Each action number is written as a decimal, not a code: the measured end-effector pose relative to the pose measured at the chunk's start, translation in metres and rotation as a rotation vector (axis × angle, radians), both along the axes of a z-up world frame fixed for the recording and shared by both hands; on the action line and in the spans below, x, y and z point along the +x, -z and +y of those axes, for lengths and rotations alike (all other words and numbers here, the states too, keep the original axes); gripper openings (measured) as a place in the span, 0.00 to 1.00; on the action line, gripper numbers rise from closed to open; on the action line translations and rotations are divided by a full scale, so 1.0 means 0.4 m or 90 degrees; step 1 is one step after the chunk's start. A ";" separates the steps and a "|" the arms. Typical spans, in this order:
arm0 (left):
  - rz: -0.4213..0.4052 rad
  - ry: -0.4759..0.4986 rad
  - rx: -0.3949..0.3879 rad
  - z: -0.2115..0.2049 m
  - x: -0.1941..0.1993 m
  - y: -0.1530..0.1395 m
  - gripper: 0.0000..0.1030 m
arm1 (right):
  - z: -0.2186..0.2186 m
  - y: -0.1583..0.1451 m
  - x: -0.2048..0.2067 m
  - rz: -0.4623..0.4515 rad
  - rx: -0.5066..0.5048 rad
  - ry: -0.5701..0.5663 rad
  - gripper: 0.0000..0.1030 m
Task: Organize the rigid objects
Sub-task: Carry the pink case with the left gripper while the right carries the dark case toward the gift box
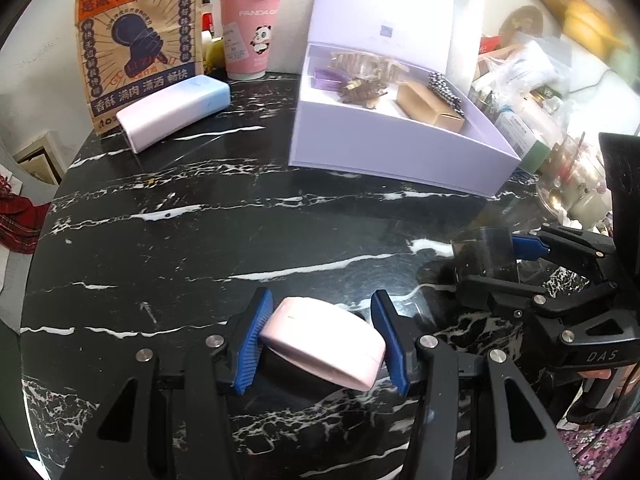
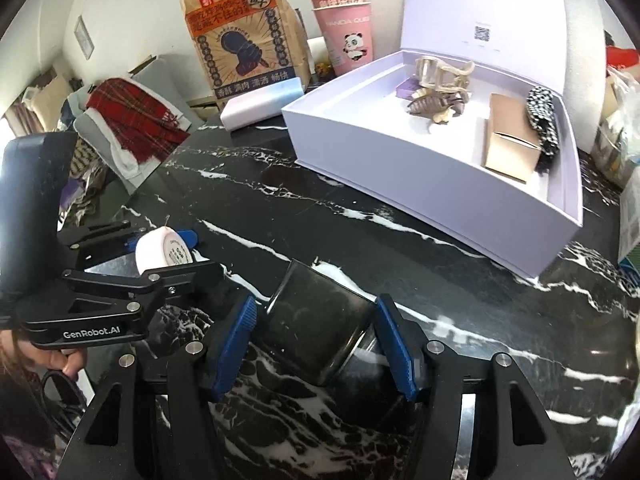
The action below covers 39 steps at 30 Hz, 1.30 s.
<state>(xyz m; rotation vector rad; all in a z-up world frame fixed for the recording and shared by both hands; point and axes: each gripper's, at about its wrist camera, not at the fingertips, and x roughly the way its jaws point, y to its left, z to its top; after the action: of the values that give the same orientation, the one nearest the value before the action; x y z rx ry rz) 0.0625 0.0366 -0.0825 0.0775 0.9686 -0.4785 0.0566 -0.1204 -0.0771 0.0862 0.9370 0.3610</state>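
My left gripper (image 1: 320, 320) is shut on a rounded pink case (image 1: 324, 344), held just above the black marble table (image 1: 200, 240). The right wrist view shows that pink case (image 2: 160, 250) from its labelled end, in the left gripper (image 2: 200, 252). My right gripper (image 2: 316, 304) straddles a dark translucent container (image 2: 320, 332) that lies tilted on the table. The container touches the right pad, and a narrow gap shows at the left pad. An open lavender box (image 1: 400, 160) (image 2: 420, 200) at the back right holds hair claws (image 2: 436, 80) and a brown carton (image 2: 512, 140).
A pastel pink-and-blue case (image 1: 172, 116) lies at the back left. Behind it stand a printed paper bag (image 1: 136, 40) and stacked pink cups (image 1: 250, 32). Clutter crowds the table's right edge (image 1: 560, 140). A red plaid cloth (image 2: 132, 116) lies beyond the left edge.
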 end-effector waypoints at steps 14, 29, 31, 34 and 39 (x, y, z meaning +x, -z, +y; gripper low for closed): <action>-0.027 0.079 -0.005 -0.131 -0.019 -0.047 0.49 | -0.111 -0.053 -0.096 -0.021 -0.001 0.073 0.59; -0.048 0.136 -0.018 -0.245 0.008 -0.118 0.49 | -0.178 -0.115 -0.133 -0.048 -0.006 0.106 0.59; -0.049 0.134 -0.018 -0.249 0.015 -0.129 0.49 | -0.181 -0.121 -0.125 -0.050 -0.006 0.104 0.59; -0.052 0.127 -0.019 -0.252 0.030 -0.145 0.49 | -0.187 -0.131 -0.106 -0.047 0.005 0.097 0.59; -0.056 0.117 -0.017 -0.254 0.065 -0.165 0.49 | -0.194 -0.155 -0.076 -0.062 -0.004 0.090 0.59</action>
<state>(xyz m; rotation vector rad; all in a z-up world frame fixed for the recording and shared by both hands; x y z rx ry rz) 0.0884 -0.0650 -0.0164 0.1630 0.8724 -0.6514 0.0261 -0.1980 -0.0152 0.1275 0.8309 0.2288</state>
